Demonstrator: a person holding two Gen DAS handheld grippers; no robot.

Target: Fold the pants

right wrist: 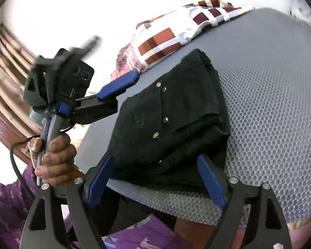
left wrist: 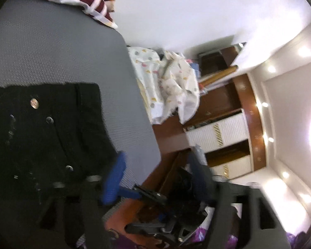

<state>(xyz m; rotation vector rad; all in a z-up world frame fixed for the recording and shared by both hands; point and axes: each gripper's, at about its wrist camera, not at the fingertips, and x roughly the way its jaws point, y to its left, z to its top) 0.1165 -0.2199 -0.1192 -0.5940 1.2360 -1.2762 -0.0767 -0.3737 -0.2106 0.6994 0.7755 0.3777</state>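
Note:
The black pants (right wrist: pixel 172 122) lie folded into a thick stack on the grey mesh mat (right wrist: pixel 269 103), near its front edge. They show metal rivets. In the left wrist view the pants (left wrist: pixel 45 137) fill the lower left. My right gripper (right wrist: pixel 155 176) is open, its blue fingers (right wrist: pixel 210 178) spread on either side of the stack's near edge, not gripping it. My left gripper (left wrist: pixel 155 170) is open and empty, held in the air left of the pants; in the right wrist view it (right wrist: pixel 118 87) is apart from the cloth.
A checked red and white cloth (right wrist: pixel 176 37) lies at the far end of the mat. A patterned white blanket (left wrist: pixel 172 83) sits beyond the mat's edge. A brown wardrobe (left wrist: pixel 228 124) stands behind. Purple clothing (right wrist: pixel 134 234) is close below.

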